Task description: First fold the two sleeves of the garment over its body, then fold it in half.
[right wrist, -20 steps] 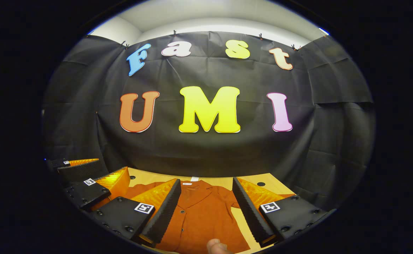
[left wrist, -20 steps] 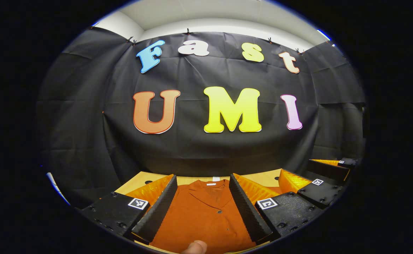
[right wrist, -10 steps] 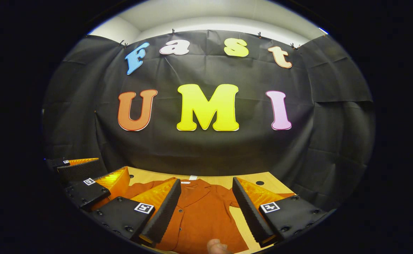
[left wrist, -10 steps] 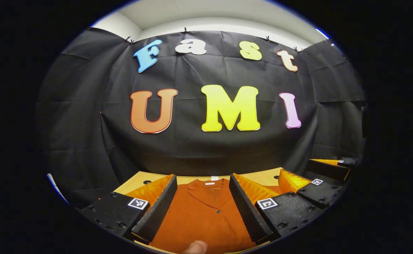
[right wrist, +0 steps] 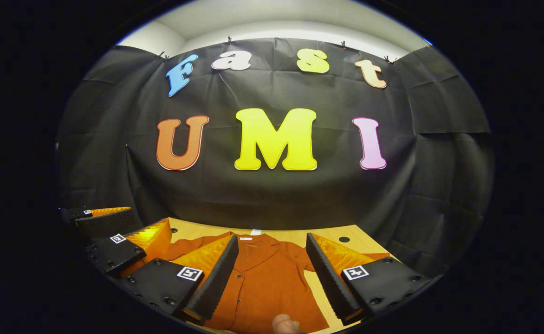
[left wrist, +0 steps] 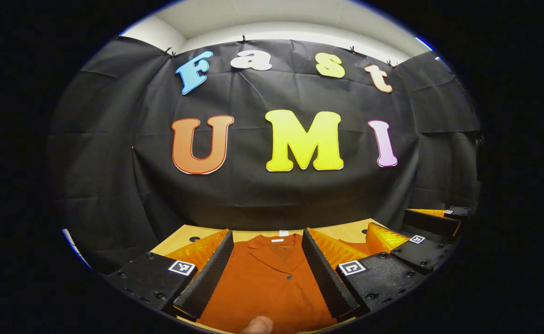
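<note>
The garment [left wrist: 265,283] is seen as matt rust-coloured cloth with a soft, slightly napped weave and small glossy buttons [right wrist: 238,276]. The table [right wrist: 332,232] is read as smooth, pale wood with a low sheen. The booth wall [left wrist: 262,199] is made of matt black cloth, creased, and ribbed faces are shown on the fingers [left wrist: 320,273].
</note>
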Demonstrator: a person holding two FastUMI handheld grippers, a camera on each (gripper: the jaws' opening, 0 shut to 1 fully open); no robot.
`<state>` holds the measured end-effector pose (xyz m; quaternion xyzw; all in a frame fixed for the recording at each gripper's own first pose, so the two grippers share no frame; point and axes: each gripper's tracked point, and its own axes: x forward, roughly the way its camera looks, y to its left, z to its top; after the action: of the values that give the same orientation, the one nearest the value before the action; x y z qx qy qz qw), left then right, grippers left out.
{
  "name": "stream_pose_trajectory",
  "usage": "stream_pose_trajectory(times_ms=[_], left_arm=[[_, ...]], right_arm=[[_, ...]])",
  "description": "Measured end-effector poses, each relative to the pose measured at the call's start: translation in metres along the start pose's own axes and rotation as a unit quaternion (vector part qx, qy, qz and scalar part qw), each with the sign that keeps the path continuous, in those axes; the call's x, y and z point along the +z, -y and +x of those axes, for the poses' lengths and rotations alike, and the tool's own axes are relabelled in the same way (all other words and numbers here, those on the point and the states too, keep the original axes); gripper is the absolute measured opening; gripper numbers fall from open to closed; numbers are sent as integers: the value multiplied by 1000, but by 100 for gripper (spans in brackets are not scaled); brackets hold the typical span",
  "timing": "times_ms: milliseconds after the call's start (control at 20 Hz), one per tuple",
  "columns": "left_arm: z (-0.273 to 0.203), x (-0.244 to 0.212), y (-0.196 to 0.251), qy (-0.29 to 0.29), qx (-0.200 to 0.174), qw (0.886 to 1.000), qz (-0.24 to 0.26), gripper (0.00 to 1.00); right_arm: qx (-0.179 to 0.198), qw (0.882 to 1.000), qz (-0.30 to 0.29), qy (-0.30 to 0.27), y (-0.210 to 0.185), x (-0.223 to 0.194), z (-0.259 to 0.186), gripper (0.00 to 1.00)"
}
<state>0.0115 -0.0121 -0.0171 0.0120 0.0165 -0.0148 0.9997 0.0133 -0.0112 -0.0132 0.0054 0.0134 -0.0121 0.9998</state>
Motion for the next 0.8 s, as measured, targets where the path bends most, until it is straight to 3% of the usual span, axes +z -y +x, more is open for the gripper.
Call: stream_pose_trajectory(times_ms=[500,800], left_arm=[[0,-11,-9,-12,5,1000,7,96],[-2,-42,4,-57,4,998,-13,96]], right_arm=[[2,1000,-2,-15,-8,-13,1,93],[18,996,11,-86,-1,-60,11,95]])
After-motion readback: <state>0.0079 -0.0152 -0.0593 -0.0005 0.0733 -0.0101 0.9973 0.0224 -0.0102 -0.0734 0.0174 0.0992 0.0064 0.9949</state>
